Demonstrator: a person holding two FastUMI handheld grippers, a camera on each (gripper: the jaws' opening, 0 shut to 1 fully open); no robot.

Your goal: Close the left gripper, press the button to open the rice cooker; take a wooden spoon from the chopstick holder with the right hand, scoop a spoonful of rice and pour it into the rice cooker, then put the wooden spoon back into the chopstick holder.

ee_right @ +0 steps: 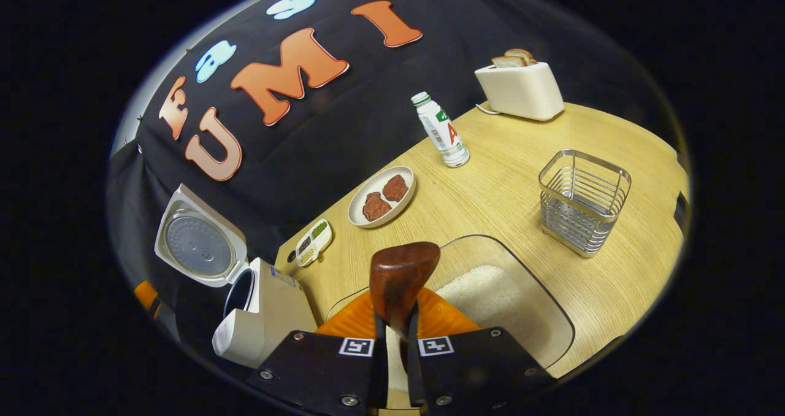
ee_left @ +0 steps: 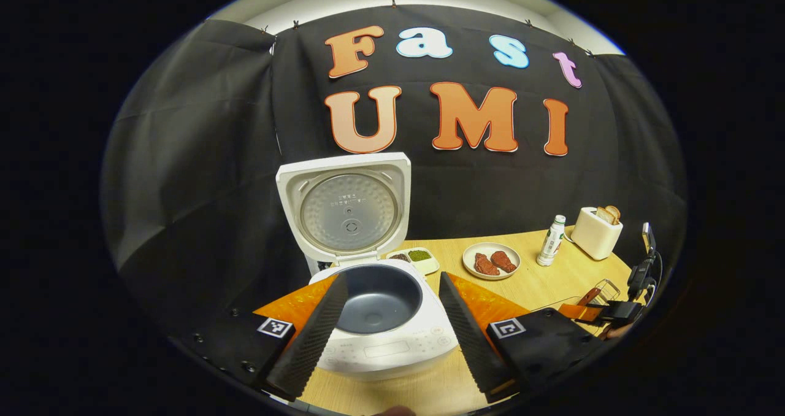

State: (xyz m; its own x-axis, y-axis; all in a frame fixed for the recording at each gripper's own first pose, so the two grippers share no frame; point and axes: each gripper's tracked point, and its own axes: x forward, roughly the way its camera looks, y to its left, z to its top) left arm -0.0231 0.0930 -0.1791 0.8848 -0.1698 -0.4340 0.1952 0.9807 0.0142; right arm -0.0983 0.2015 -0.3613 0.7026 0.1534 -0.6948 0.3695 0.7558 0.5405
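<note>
Your right gripper [ee_right: 393,342] clamps the wooden spoon [ee_right: 402,275] by its handle; the long axis runs forward along the fingers, bowl end leading, above the clear rice container [ee_right: 539,318]. Your left gripper [ee_left: 386,336] hovers with fingers spread wide, straddling the open rice cooker [ee_left: 383,318].
</note>
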